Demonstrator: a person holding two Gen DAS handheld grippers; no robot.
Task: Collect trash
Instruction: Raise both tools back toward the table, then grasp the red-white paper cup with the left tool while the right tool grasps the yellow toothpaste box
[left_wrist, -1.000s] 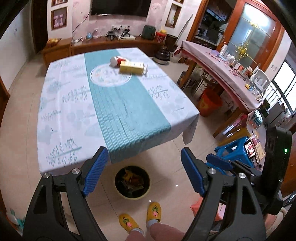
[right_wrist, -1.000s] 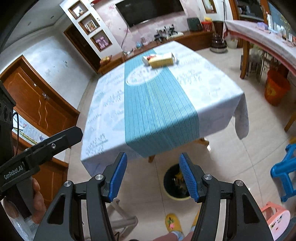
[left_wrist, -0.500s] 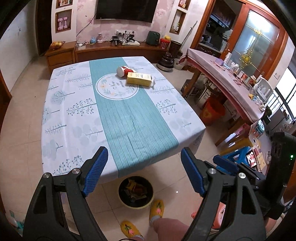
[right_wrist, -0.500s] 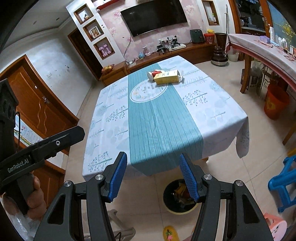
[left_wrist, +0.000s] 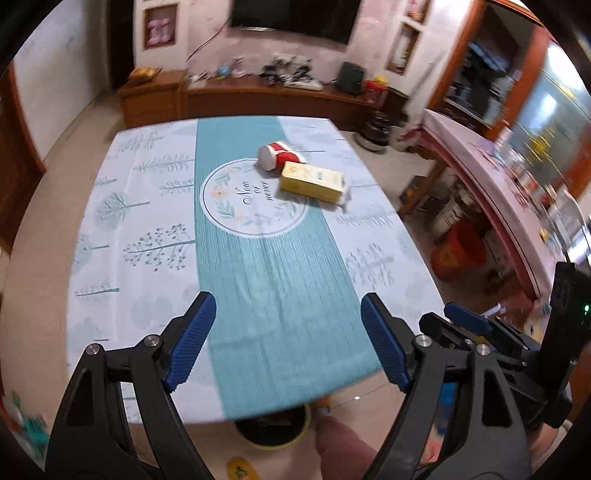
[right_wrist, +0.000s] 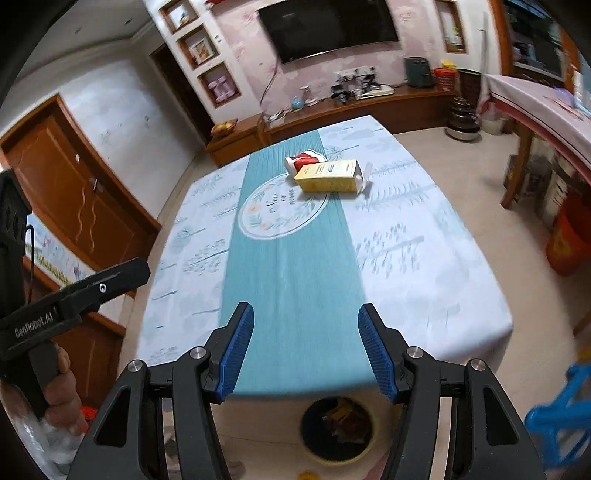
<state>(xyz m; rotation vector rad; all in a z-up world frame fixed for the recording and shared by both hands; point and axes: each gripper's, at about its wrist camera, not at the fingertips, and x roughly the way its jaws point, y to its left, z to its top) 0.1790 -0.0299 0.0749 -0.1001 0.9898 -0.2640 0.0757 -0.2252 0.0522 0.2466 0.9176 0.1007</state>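
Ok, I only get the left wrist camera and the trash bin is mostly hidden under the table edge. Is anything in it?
Observer: Yes. The right wrist view shows the trash bin's whole mouth, with crumpled wrappers inside.
Operator: Is my other gripper holding something? I only see its side.
Observer: No. The right gripper is open and empty, with only the table between its fingers.
Operator: What's holding up my left gripper?
Observer: A person's left hand is wrapped around the handle of the left gripper, at the left edge of the right wrist view.
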